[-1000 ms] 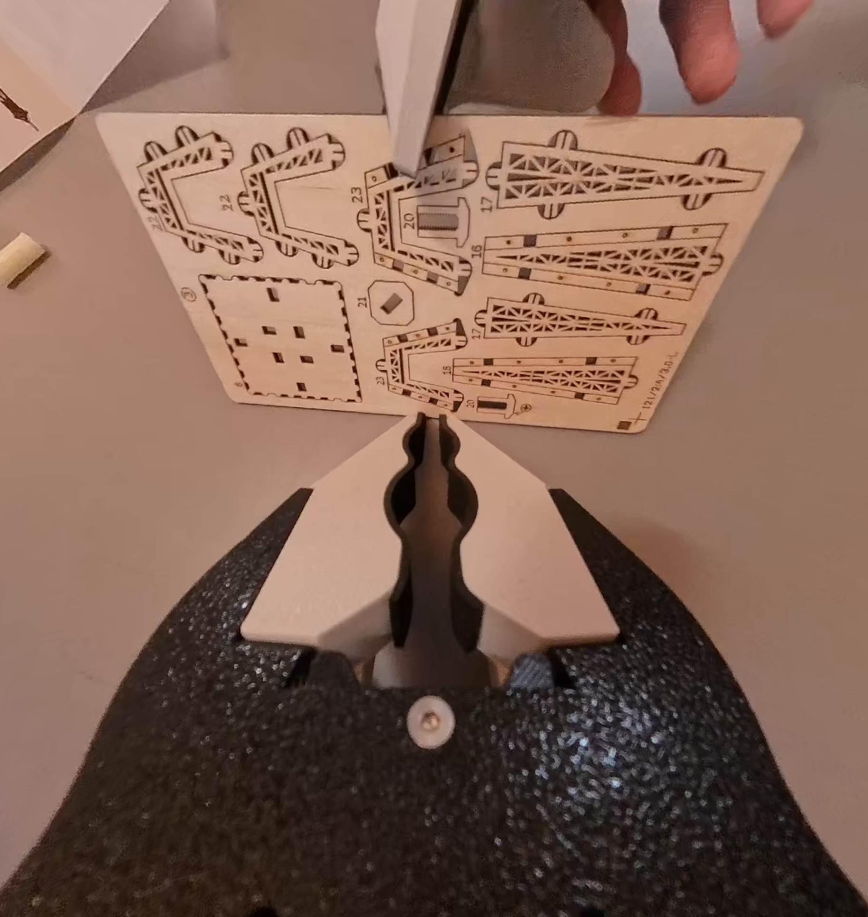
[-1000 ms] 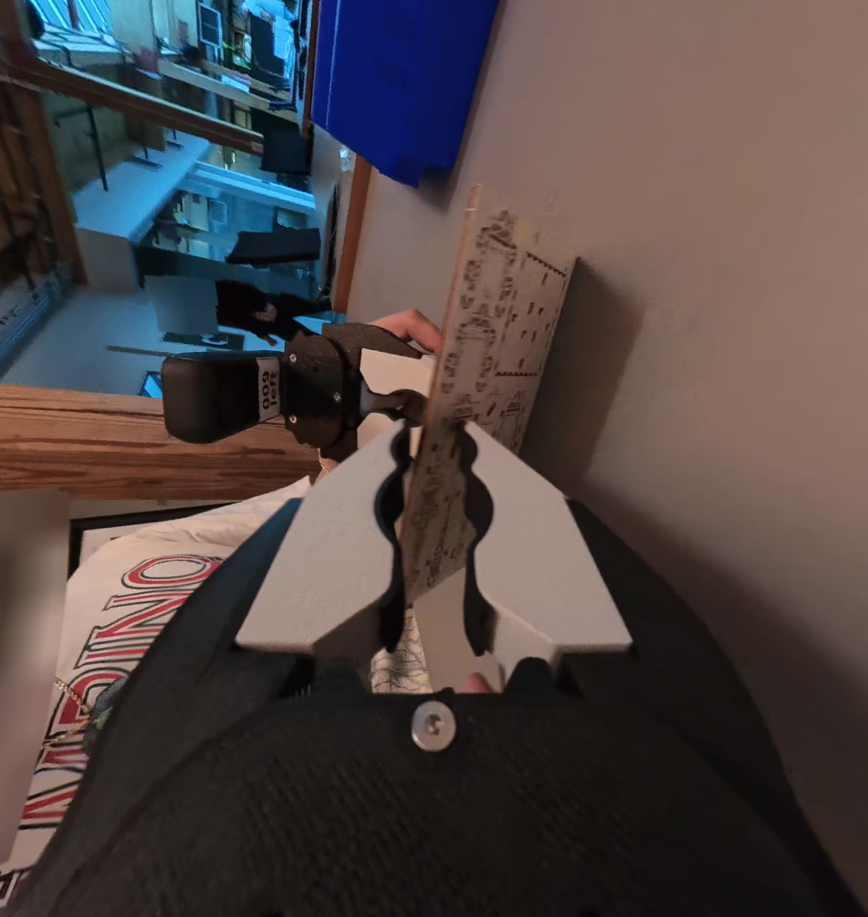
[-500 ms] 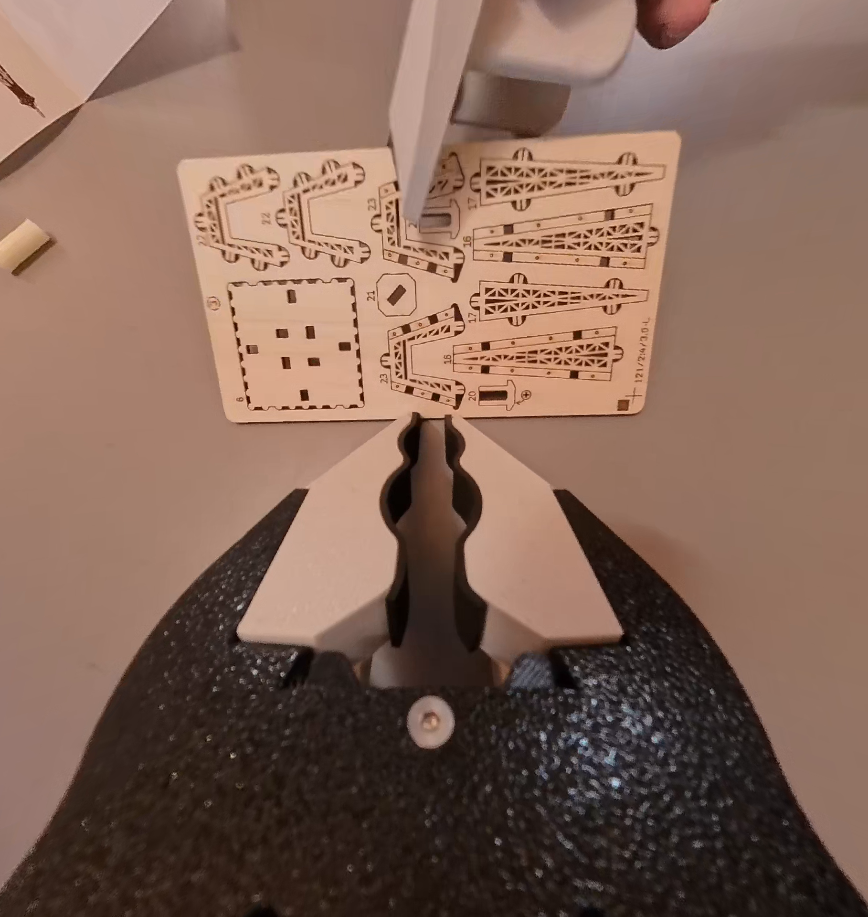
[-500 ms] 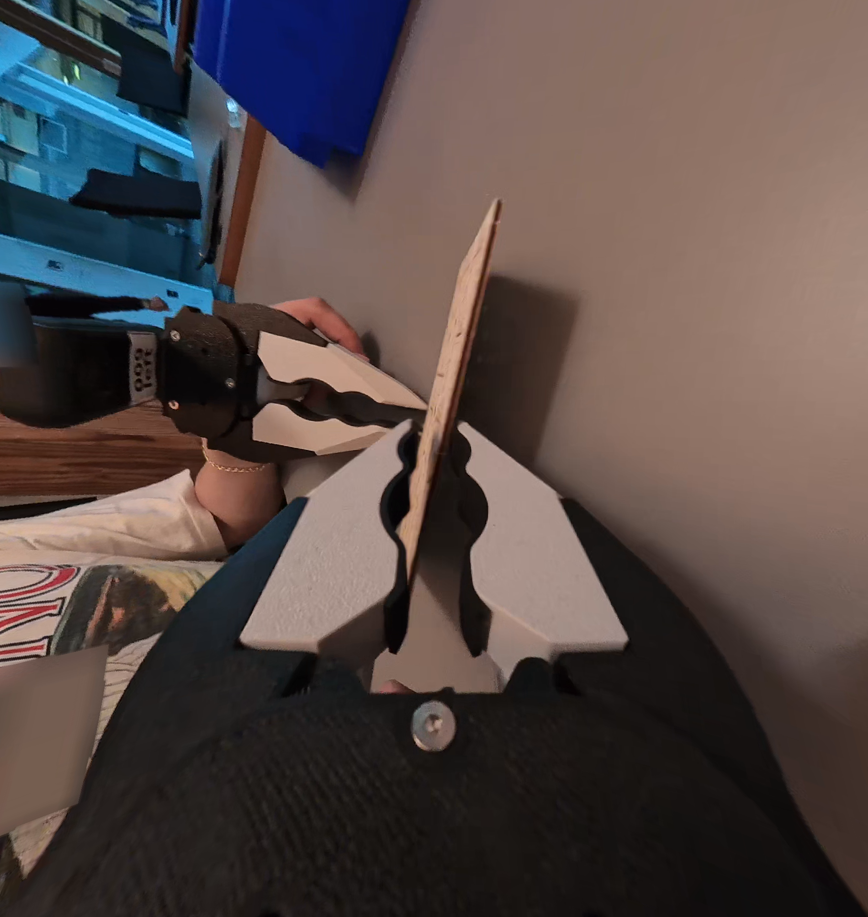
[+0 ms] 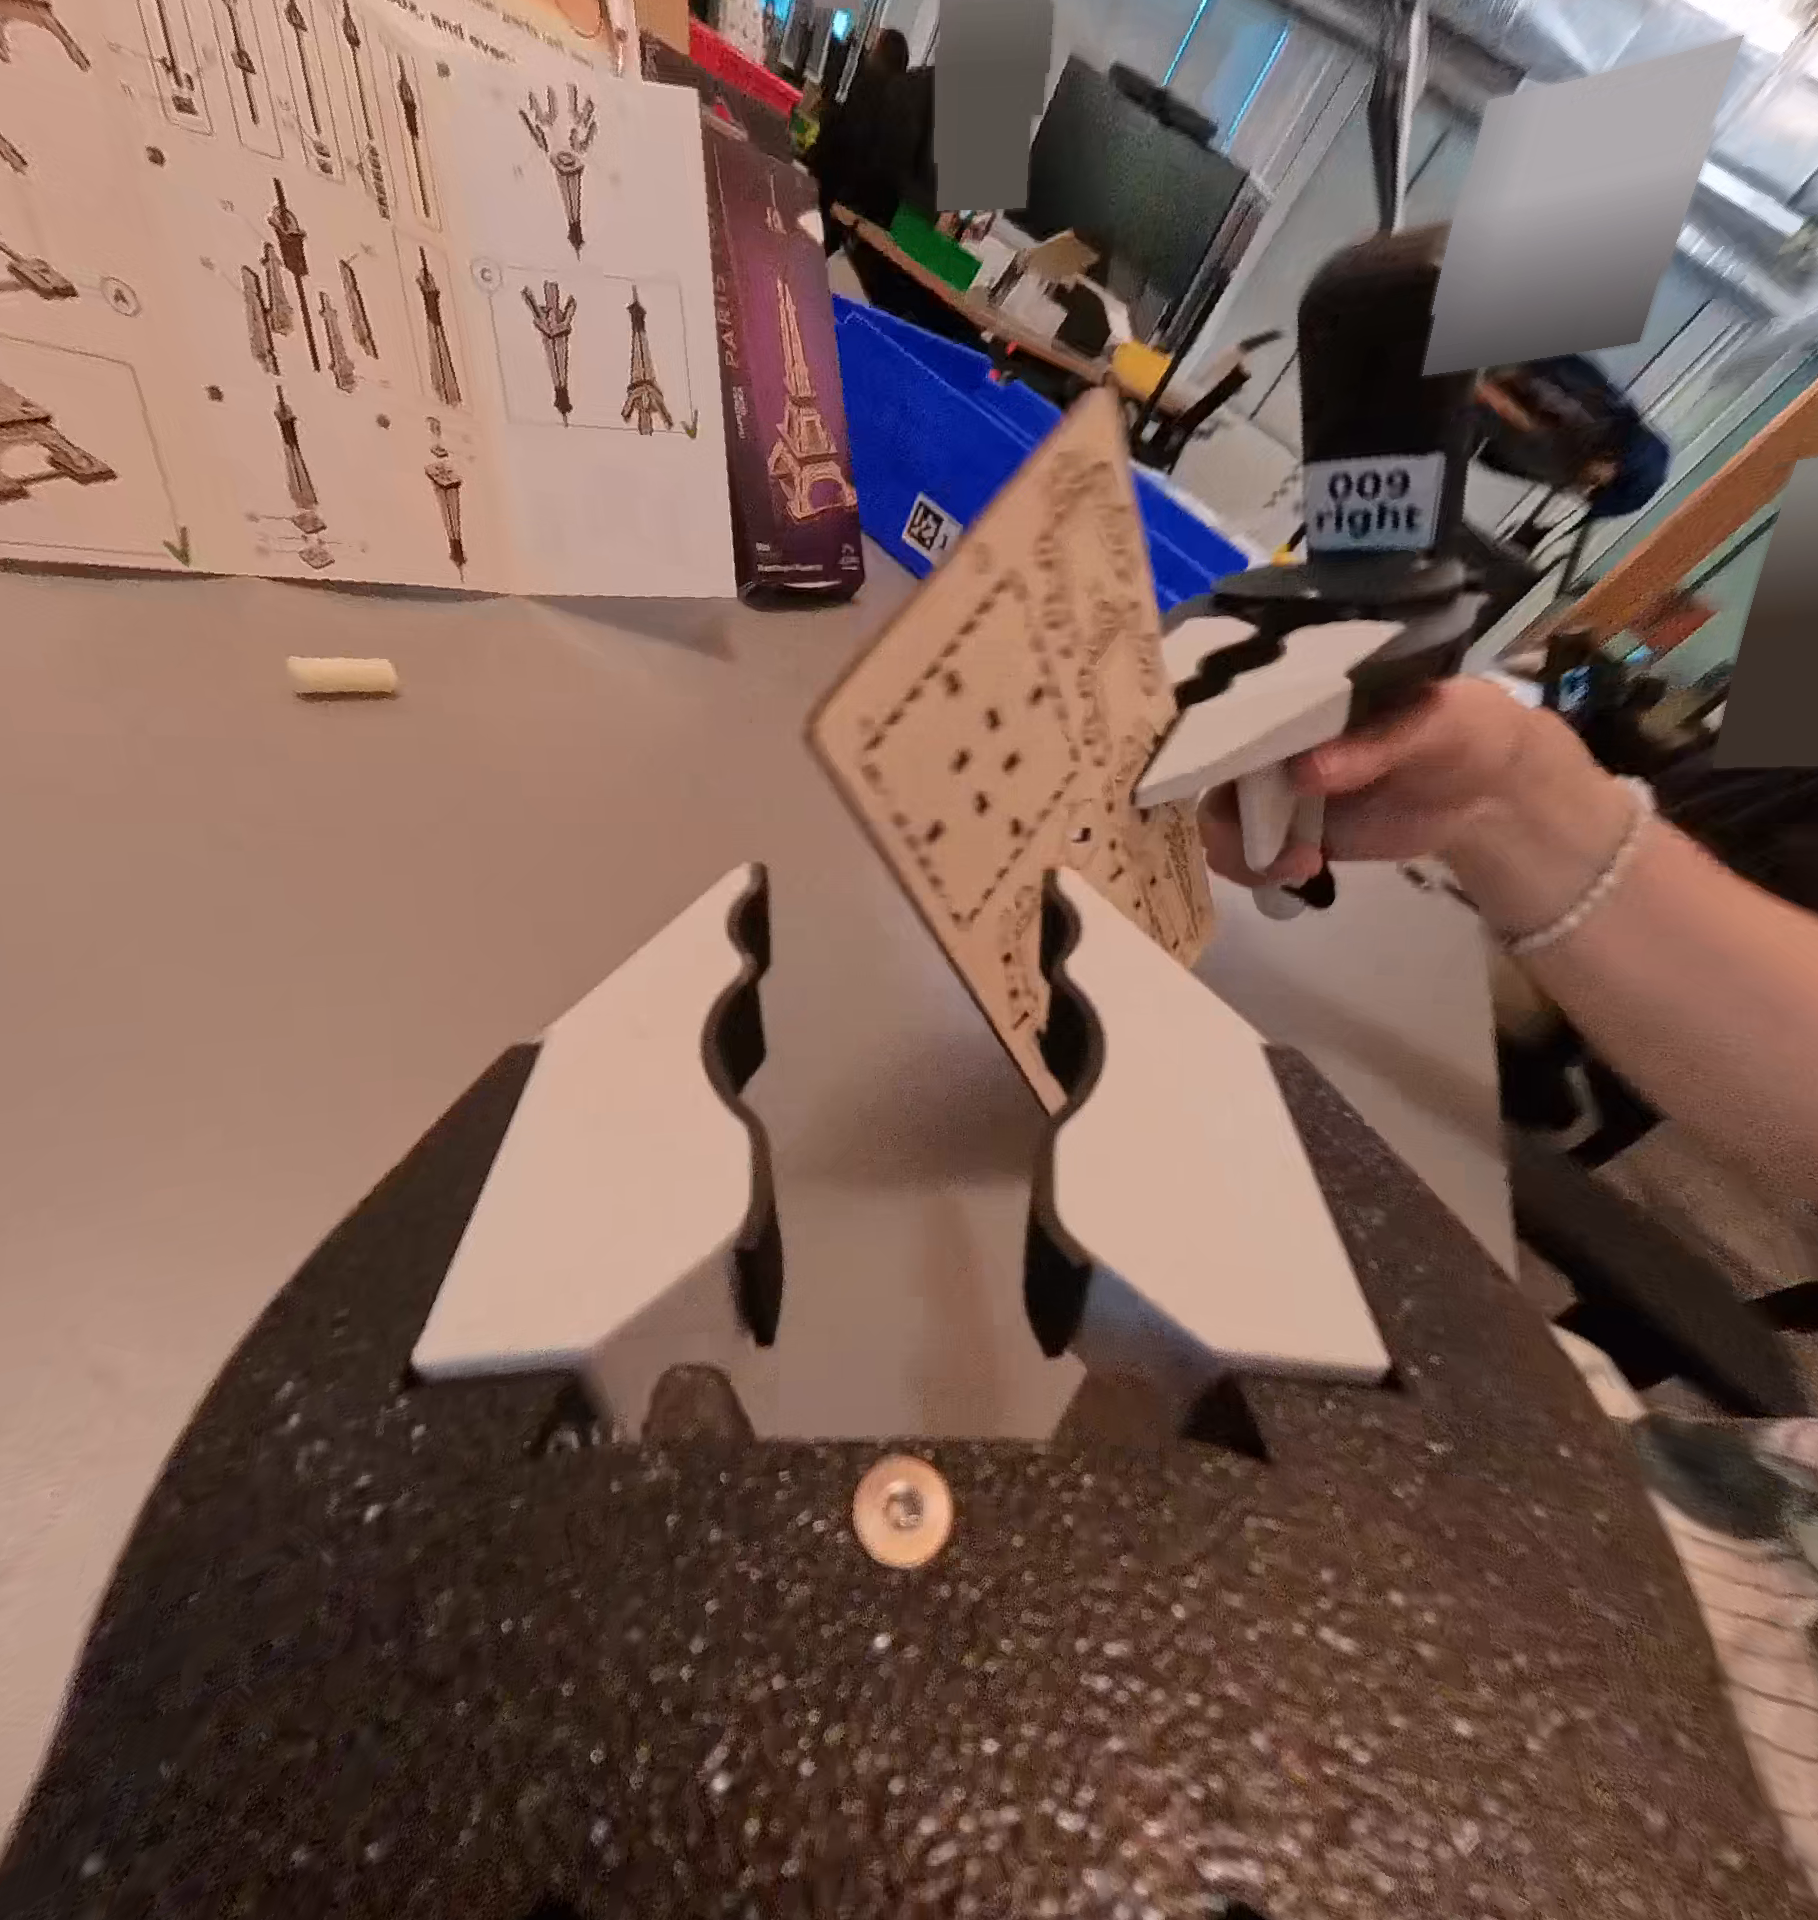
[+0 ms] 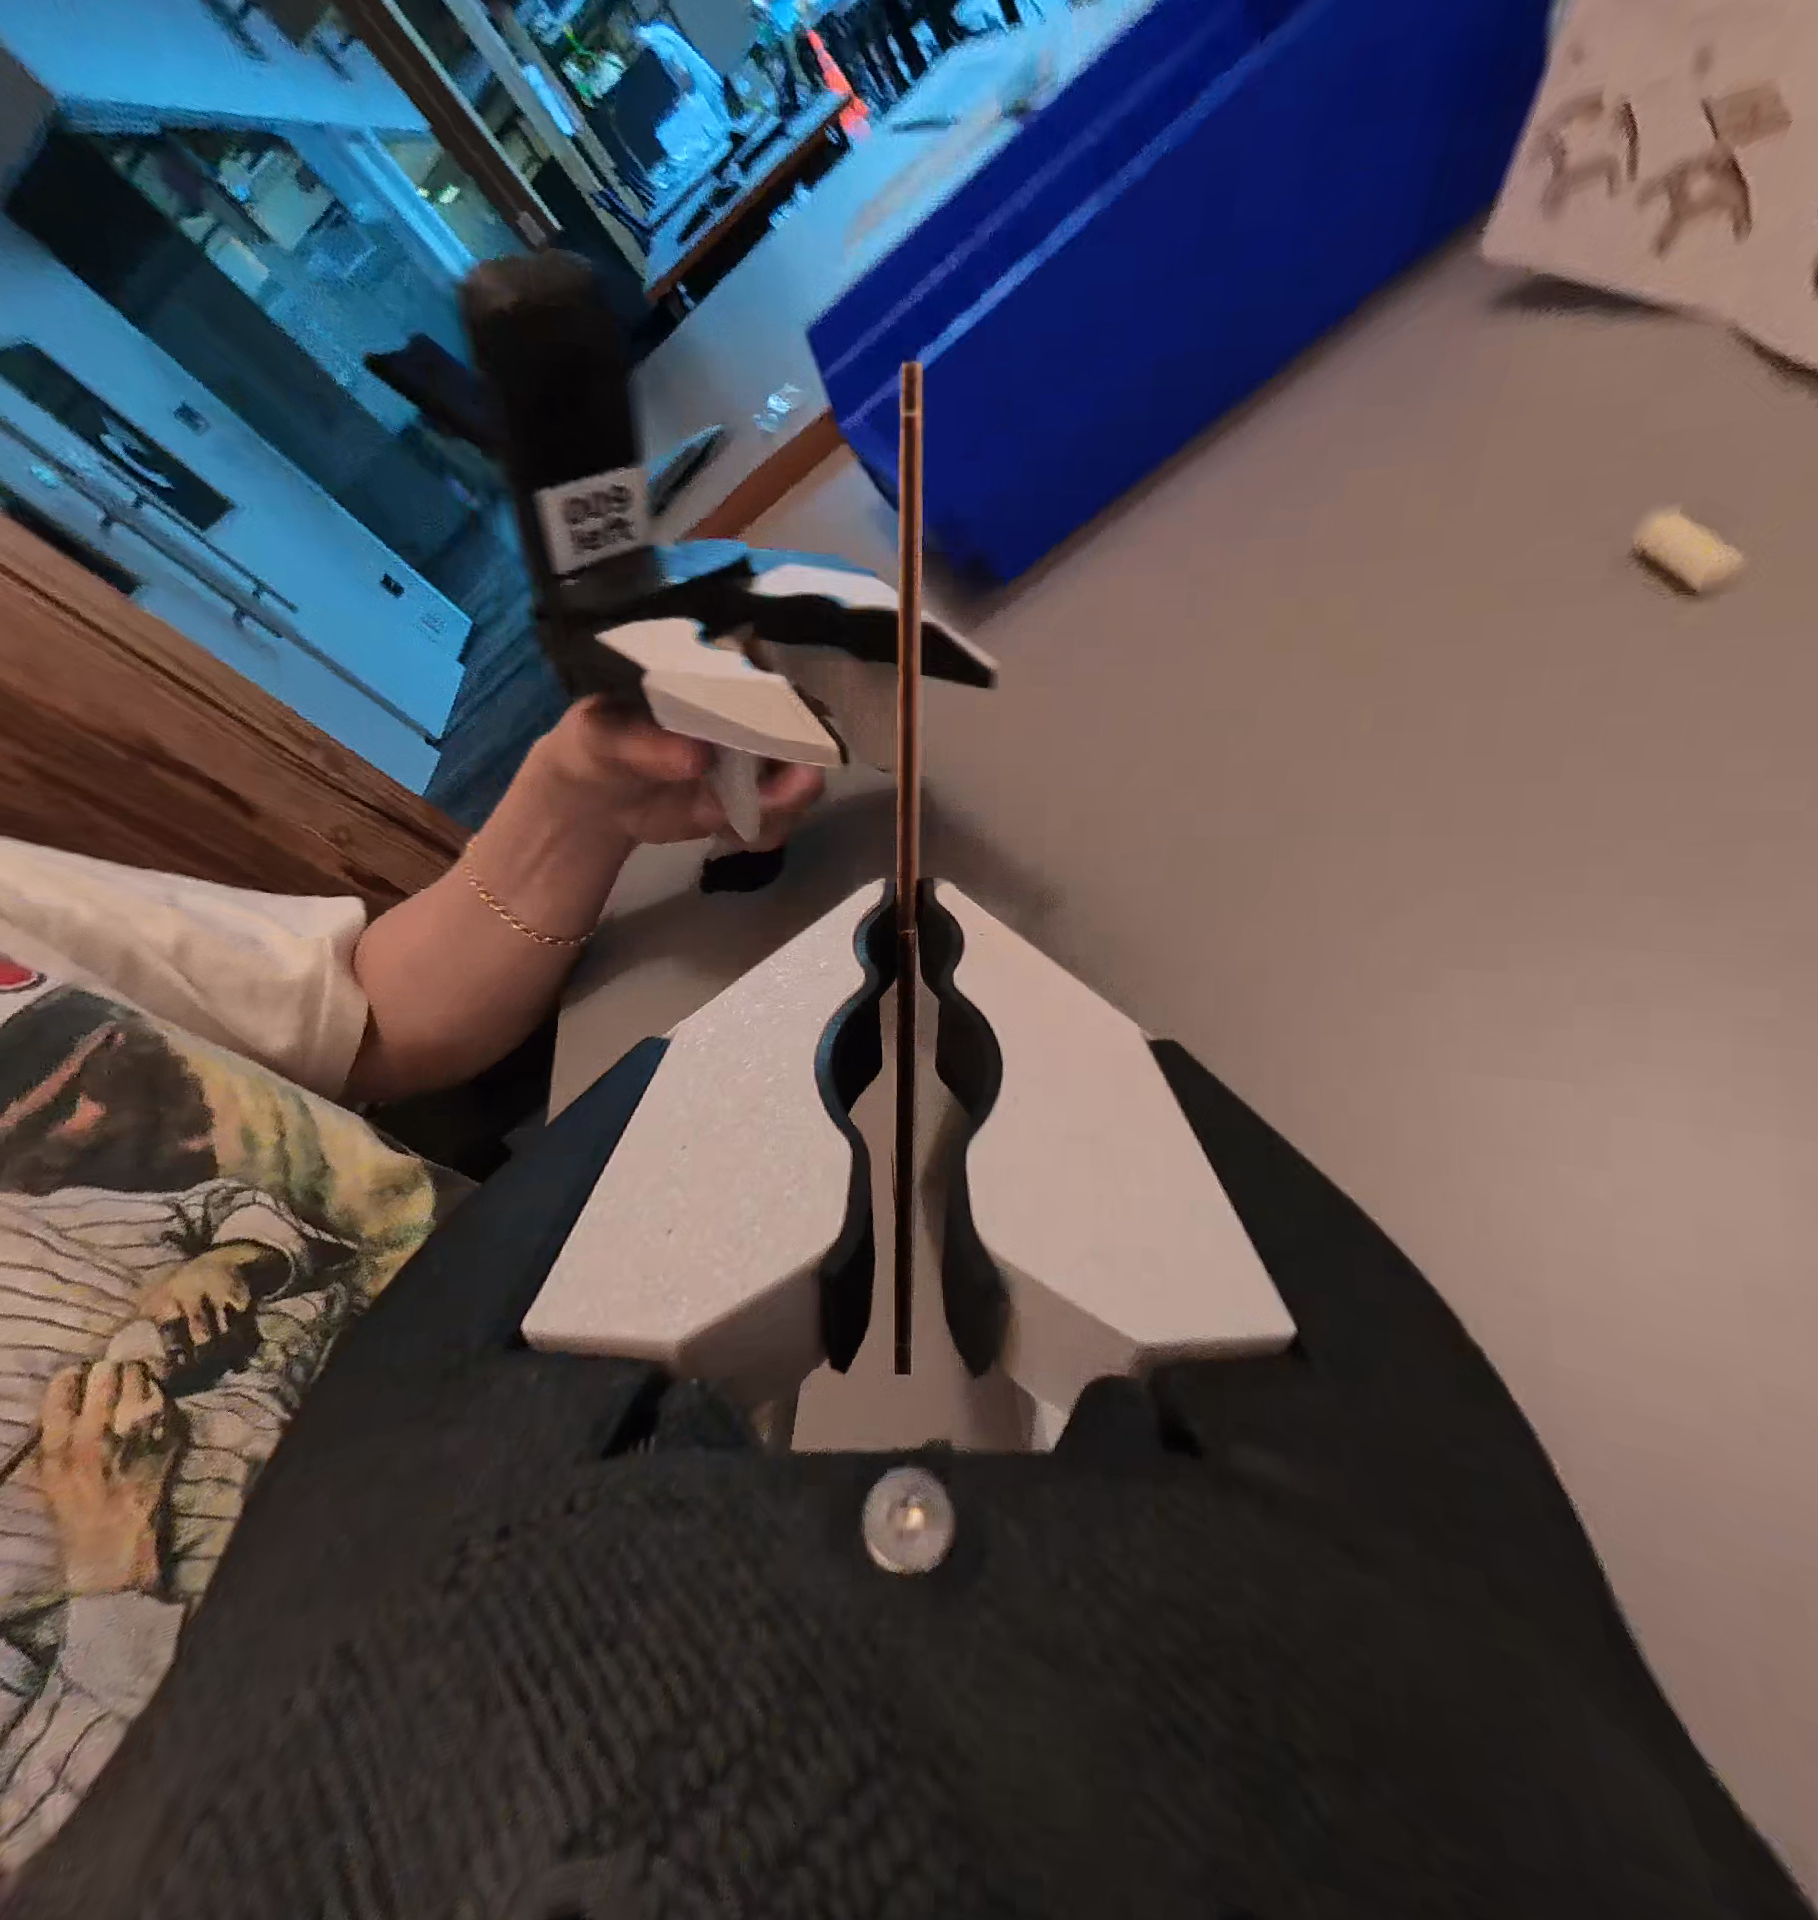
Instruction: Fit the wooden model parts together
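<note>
Left wrist view: we hold our left gripper (image 5: 900, 914) low over the grey counter (image 5: 261, 935), its white fingers spread wide apart with nothing clamped between them. The thin, pale laser-cut plywood parts sheet (image 5: 998, 758) hangs tilted in the air just ahead, its lower corner dipping in front of the gripper's right-hand finger; whether it touches that finger we cannot tell. Our right gripper (image 5: 1185, 717) pinches the sheet's far edge, held by our right hand (image 5: 1404, 790). Beyond lie a folded white instruction sheet (image 5: 313, 281), a tall dark purple model box (image 5: 791, 405), a blue plastic bin (image 5: 946, 436) and a small cream-coloured foam plug (image 5: 342, 676).

Right wrist view: we see the sheet (image 6: 910, 623) edge-on, standing as a narrow line between the right gripper's (image 6: 907, 904) fingers, which are closed on it near their tips. The left gripper (image 6: 884, 675) sits open just to the left of the sheet, in our left hand (image 6: 635, 779), with the foam plug (image 6: 1686, 564) well apart on the counter (image 6: 1404, 831).

No part has been freed from the sheet yet, so the fitting looks barely begun. The likely trouble from here is the thin wood: held by one edge only, it could twist or slip if the left gripper closes off-centre, and a hard squeeze across the cut-outs could snap a delicate lattice piece.
</note>
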`<state>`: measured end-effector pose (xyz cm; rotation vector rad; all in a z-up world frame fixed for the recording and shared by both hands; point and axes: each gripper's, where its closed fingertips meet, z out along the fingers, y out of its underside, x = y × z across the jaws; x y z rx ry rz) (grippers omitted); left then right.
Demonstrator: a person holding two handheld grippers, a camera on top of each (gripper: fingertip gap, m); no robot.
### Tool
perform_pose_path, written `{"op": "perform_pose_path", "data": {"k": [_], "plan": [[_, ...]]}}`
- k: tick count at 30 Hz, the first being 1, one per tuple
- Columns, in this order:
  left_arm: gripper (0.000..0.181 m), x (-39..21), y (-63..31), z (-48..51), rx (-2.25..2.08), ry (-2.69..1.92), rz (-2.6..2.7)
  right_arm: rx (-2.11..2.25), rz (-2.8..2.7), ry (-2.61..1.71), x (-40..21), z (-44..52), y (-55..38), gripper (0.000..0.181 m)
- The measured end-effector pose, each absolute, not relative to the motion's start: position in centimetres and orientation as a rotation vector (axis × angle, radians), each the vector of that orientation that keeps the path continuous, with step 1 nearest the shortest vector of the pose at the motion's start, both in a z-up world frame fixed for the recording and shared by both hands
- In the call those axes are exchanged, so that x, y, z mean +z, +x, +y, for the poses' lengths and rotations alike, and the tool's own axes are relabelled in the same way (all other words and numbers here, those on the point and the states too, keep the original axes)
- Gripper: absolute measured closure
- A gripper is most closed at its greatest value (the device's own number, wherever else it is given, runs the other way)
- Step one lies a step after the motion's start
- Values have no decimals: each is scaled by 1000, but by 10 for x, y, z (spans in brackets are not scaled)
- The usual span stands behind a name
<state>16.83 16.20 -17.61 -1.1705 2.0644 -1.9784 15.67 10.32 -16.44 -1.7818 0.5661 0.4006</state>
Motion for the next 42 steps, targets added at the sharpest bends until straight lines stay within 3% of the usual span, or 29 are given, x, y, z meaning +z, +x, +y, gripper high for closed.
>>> {"op": "perform_pose_path", "data": {"k": [3, 9, 12, 16, 18, 24, 30, 32, 34, 38, 42], "plan": [[127, -172, 165, 160, -2069, -1156, 2077, 417, 522, -1698, -148, 107, 148, 180], [149, -141, 146, 149, -2398, -1020, 2006, 488, 494, -1614, -150, 111, 139, 180], [174, -140, 143, 147, -2415, -982, 2011, 531, 482, -1582, -152, 114, 131, 180], [181, -140, 136, 143, -2431, -939, 2065, 514, 495, -1624, -159, 112, 131, 172], [181, -142, 138, 142, -2396, -934, 2073, 485, 504, -1617, -155, 110, 136, 158], [181, -148, 133, 136, -2335, -876, 2155, 363, 423, -1690, -147, 114, 144, 156], [180, -147, 130, 136, -2366, -844, 2165, 376, 320, -1758, -150, 127, 133, 176], [172, -148, 135, 139, -2325, -886, 2153, 356, 314, -1758, -148, 128, 131, 180], [148, -146, 151, 150, -2197, -941, 2048, 277, 386, -1762, -149, 126, 139, 180], [178, -121, 165, 169, -1862, -806, 1850, 102, 577, -1711, -148, 114, 156, 180], [181, -125, 151, 137, -1677, -638, 1948, -9, 620, -1734, -146, 114, 158, 180]]}}
